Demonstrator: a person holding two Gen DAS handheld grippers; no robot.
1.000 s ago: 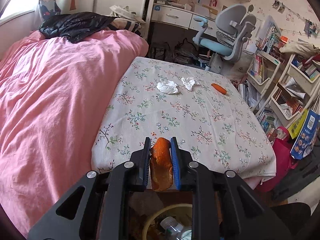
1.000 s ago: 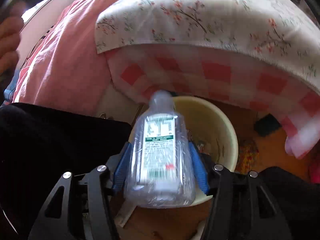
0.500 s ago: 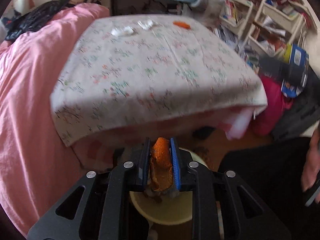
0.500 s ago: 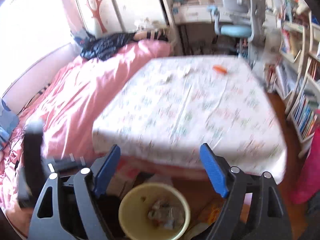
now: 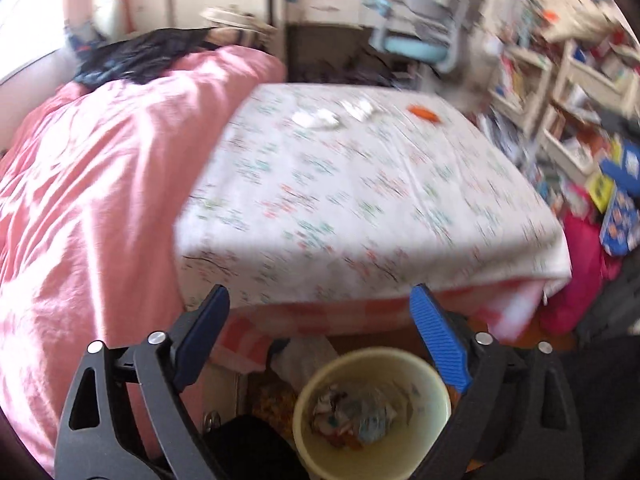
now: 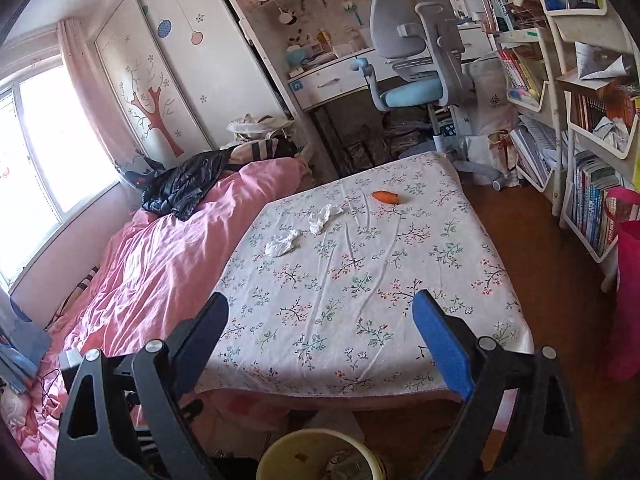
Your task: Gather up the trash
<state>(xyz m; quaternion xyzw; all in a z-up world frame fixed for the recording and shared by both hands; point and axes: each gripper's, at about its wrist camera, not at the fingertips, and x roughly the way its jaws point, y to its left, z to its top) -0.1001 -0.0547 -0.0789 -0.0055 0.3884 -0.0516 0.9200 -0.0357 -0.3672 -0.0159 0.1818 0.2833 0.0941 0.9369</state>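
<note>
Both claws gape empty above the round pale-yellow plastic bin (image 5: 372, 412).

The left gripper (image 5: 320, 320) and right gripper (image 6: 320, 320) have just been opening, nothing between their jaws. Two crumpled white tissues (image 6: 282, 243) and an orange peel scrap (image 6: 385, 197) lie on the floral-clothed table (image 6: 360, 300).

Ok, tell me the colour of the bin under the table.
Pale yellow bin; it shows best in the left wrist view.

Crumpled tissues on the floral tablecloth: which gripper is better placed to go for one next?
Right, probably. The right gripper is open, empty and faces the tissues over the tablecloth. The left gripper, also open and empty, sits low above the bin, its jaws having just opened.
</note>
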